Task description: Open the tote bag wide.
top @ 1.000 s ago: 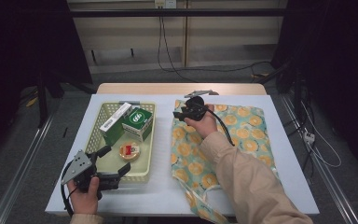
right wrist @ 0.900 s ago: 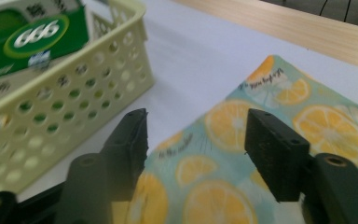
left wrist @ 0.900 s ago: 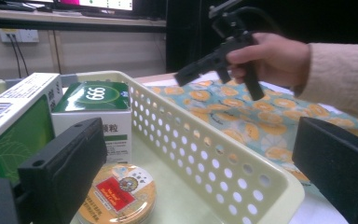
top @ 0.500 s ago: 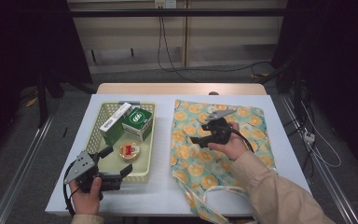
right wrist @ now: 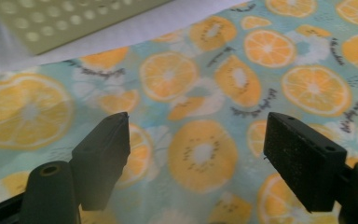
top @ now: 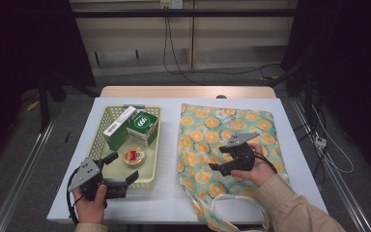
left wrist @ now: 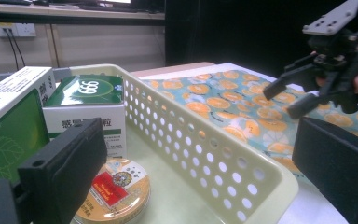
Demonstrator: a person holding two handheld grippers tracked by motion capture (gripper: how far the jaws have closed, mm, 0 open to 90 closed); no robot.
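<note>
A pale perforated basket [top: 157, 145] holds a green-topped box [top: 143, 126], a long white-and-green box [top: 119, 126] and a round tin [top: 134, 156]. To its right lies a flat cloth bag [top: 222, 128] printed with orange slices. My left gripper [top: 123, 167] is open at the basket's near right corner, one jaw over the tin [left wrist: 116, 189] side and one outside the wall [left wrist: 205, 154]. My right gripper [top: 218, 169] hovers open just above the bag's middle [right wrist: 200, 154], with nothing between its jaws. From the left gripper view it [left wrist: 284, 99] hangs over the bag [left wrist: 214, 100].
Everything rests on a white board [top: 294, 159] over a wooden table [top: 188, 92]. The bag's white handles [top: 222, 203] loop near the front edge. Metal rails run along both sides on the floor, and cables lie behind and to the right of the table.
My right gripper has drawn back from the bag's far end toward the person and now sits low over the bag's middle. The left gripper has stayed put.
</note>
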